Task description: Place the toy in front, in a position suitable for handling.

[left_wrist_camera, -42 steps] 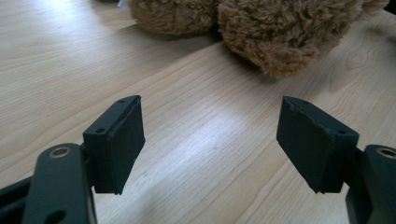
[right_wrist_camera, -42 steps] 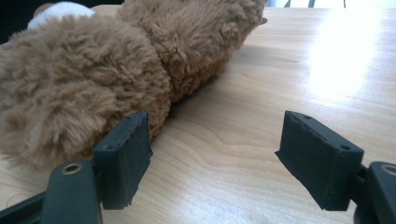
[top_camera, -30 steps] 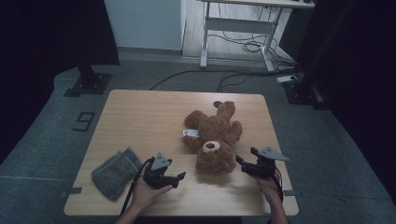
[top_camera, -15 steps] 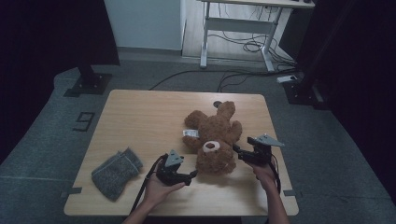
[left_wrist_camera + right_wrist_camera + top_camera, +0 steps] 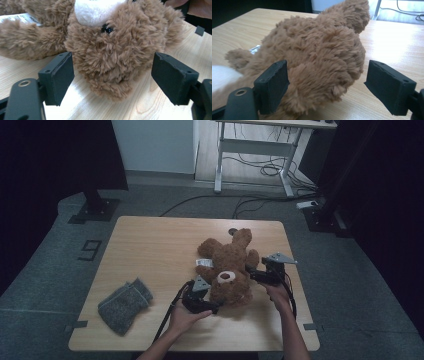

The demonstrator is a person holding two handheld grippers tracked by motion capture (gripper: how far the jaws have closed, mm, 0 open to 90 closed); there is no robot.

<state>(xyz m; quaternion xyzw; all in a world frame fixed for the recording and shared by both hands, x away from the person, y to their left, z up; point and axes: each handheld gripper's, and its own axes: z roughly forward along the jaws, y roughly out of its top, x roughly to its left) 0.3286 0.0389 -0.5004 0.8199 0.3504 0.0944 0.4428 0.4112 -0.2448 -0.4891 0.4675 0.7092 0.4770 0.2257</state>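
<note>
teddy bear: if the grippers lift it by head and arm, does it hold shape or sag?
Probably sags: the teddy bear sprawls flat, limbs splayed, so it looks soft-stuffed. Thick plush should compress between the fingers, so grip likely holds without slipping. Likely light for its bulk and unlikely to roll.

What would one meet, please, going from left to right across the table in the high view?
Grey knitted cloth → left gripper, its jaws open at the bear's head → brown teddy bear → right gripper, its jaws open at the bear's side, having just opened further.
</note>
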